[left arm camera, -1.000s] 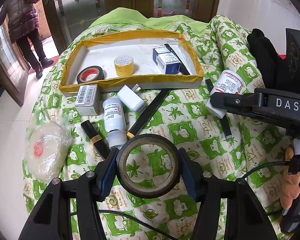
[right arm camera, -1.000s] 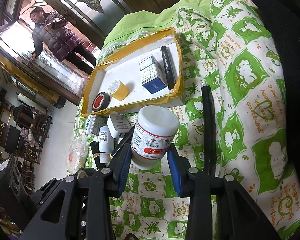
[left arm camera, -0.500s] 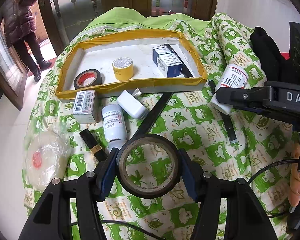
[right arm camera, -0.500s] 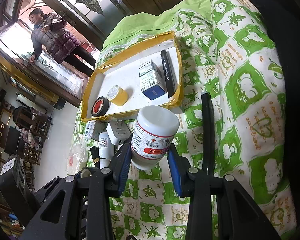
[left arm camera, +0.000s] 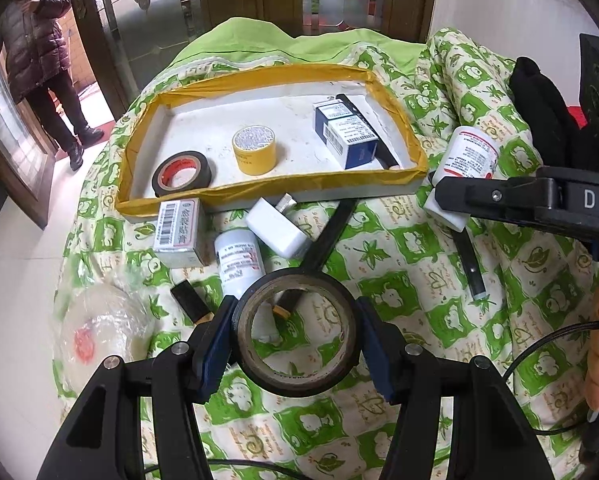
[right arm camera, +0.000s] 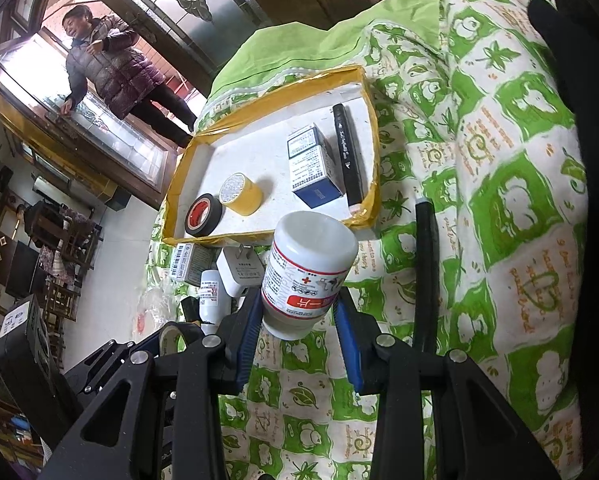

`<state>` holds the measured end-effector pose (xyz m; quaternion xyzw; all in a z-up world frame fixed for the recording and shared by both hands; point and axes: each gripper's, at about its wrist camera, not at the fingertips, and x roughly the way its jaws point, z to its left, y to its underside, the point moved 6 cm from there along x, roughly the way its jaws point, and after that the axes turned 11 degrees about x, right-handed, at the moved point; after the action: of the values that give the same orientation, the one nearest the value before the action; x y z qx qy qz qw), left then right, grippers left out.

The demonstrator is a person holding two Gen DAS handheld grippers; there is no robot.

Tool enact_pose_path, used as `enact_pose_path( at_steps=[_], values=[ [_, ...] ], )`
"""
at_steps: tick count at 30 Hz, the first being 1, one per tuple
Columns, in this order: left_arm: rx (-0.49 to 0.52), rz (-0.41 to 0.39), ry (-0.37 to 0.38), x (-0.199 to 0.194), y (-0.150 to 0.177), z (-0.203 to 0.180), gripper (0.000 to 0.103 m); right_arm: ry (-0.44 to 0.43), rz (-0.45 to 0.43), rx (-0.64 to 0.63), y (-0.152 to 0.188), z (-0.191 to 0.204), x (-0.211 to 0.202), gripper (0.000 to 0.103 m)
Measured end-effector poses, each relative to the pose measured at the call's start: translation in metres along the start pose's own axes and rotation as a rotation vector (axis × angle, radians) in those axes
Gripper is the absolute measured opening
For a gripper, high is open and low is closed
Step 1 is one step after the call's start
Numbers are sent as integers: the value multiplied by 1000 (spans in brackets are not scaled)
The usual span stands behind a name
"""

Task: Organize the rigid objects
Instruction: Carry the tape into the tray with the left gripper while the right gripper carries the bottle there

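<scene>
1. Four things lie in the tray [left arm camera: 413, 156], upper middle: red-black tape [left arm camera: 181, 174], yellow tape [left arm camera: 254, 151], blue box [left arm camera: 345, 136], black pen [left arm camera: 365, 128].
2. Left gripper [left arm camera: 295, 338] pinches the tape ring [left arm camera: 295, 378], bottom middle.
3. Right gripper [right arm camera: 297, 316] pinches the white bottle [right arm camera: 307, 276], picture middle.
4. Left outside on the cloth [left arm camera: 419, 280]: small box [left arm camera: 177, 226], plug [left arm camera: 277, 232], little bottle [left arm camera: 239, 258].

tray floor [left arm camera: 203, 128] bare at rear left, clutter [left arm camera: 239, 240] crowding its near rim [left arm camera: 299, 184]

Behind, a green patterned quilt [left arm camera: 399, 264], a wooden door with decorated glass [left arm camera: 151, 8], a person in dark padded jacket [right arm camera: 111, 68] standing at doorway.
</scene>
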<state>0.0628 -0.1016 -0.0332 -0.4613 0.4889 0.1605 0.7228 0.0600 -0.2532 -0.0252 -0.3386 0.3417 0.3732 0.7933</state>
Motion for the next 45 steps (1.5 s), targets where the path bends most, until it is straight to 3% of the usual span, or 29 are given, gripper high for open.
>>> enact_pose_path(
  at_steps=[15,30,45],
  values=[
    [-70,-22,-21,10,-59,68,62,-49,29,-18,-41,32,24,35],
    [-135,22,-36,68,-124,112,62,-27,88,-69,-54,51,79,35],
    [-182,83,-51,127,-139,129,62,52,140,-122,-50,49,114,35]
  ],
)
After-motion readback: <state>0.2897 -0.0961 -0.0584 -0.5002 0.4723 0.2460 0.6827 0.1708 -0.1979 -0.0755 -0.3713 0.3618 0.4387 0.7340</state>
